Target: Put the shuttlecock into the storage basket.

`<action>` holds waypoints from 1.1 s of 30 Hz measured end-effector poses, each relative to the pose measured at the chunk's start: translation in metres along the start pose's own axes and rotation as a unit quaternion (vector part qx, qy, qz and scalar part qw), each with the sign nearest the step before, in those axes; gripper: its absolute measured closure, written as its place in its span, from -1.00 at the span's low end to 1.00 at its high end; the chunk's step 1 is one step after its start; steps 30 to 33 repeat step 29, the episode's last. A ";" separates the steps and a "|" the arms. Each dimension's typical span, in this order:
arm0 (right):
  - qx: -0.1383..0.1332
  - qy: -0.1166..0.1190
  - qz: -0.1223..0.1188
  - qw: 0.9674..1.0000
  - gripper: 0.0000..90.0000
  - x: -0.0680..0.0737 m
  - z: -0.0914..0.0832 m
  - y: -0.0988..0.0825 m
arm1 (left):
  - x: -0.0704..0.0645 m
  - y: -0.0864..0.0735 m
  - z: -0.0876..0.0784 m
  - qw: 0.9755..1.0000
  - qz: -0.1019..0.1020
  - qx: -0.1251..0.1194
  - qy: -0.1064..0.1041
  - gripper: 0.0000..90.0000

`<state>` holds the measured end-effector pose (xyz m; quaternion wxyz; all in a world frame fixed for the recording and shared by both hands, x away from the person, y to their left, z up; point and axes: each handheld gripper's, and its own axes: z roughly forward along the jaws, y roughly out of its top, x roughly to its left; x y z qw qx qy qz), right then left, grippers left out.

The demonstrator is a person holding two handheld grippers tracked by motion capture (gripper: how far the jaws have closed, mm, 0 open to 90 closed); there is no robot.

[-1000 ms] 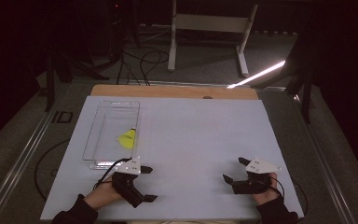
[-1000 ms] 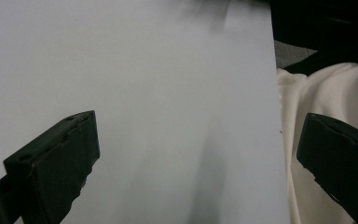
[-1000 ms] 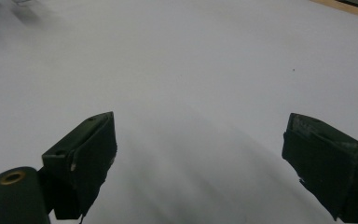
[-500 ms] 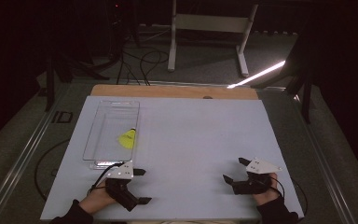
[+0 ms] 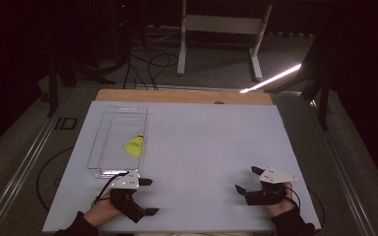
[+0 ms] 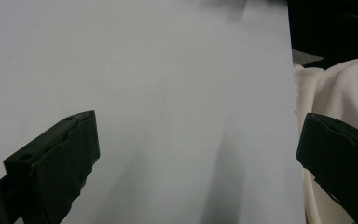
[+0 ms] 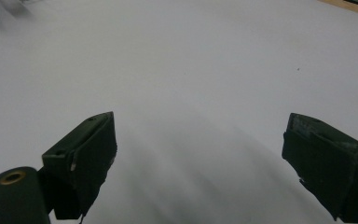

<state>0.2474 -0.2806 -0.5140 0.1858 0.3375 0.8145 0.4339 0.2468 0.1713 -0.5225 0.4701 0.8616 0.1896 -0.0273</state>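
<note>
Left hand-held gripper (image 5: 148,196) low, jaws apart, pointing right.

Bare white sheet (image 5: 202,147) lies open across the middle; the clear tray (image 5: 109,142) blocks the left side.

A sheet (image 5: 202,147) is lying over the table (image 5: 182,96), whose bare strip is showing along the far edge. A tray (image 5: 109,129) is sitting on the sheet's left half, toward the far side, and a shuttlecock (image 5: 135,146) is lying inside it near its right wall. The left tool (image 5: 147,196) is resting at the near edge just before the tray. The right tool (image 5: 246,179) is resting at the near right, well apart from it.
</note>
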 end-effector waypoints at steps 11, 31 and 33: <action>0.002 -0.001 0.001 1.000 -0.78 -0.001 0.000 -0.001 | -0.001 0.002 0.001 1.000 -0.007 -0.016 -0.001 -1.00; 0.008 -0.003 0.000 1.000 -0.78 -0.001 0.001 -0.001 | -0.003 0.003 0.008 1.000 -0.010 -0.015 0.002 -1.00; 0.008 -0.003 0.000 1.000 -0.78 -0.001 0.001 -0.001 | -0.003 0.003 0.008 1.000 -0.010 -0.015 0.002 -1.00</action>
